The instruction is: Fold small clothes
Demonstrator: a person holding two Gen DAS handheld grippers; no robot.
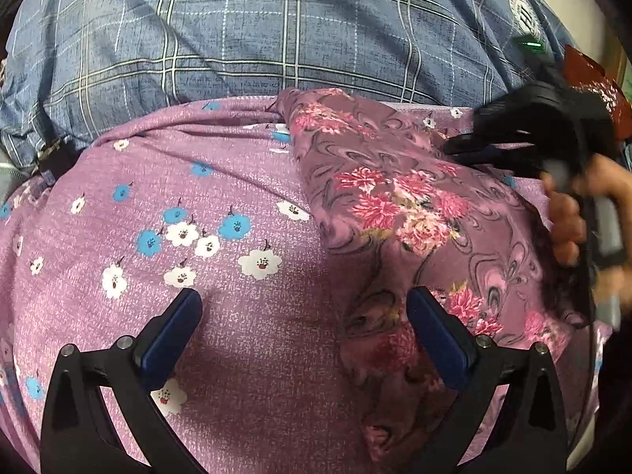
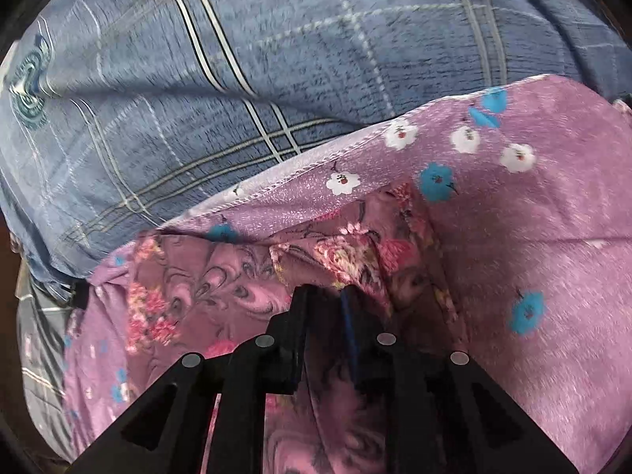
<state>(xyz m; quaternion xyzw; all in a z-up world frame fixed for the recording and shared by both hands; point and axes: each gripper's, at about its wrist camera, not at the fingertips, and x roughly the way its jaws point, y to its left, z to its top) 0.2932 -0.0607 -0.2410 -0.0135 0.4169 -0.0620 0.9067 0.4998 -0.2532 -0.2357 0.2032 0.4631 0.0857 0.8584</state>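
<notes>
A small purple garment with pink flowers and dark swirls [image 1: 414, 213] lies bunched on a lilac cloth with white and blue flowers [image 1: 189, 213]. My left gripper [image 1: 304, 312] is open and empty, its right finger over the garment's near part. My right gripper [image 1: 454, 146] reaches in from the right, with its fingers close together on the garment's far edge. In the right wrist view the right gripper [image 2: 328, 296] is shut on a fold of the pink-flowered garment [image 2: 221, 276], with the lilac cloth [image 2: 533, 237] beyond it.
A blue checked bedsheet [image 1: 276, 27] lies behind the lilac cloth, also filling the top of the right wrist view [image 2: 237, 59]. A hand [image 1: 568, 217] holds the right gripper's handle. A dark red object [image 1: 592, 75] is at the far right.
</notes>
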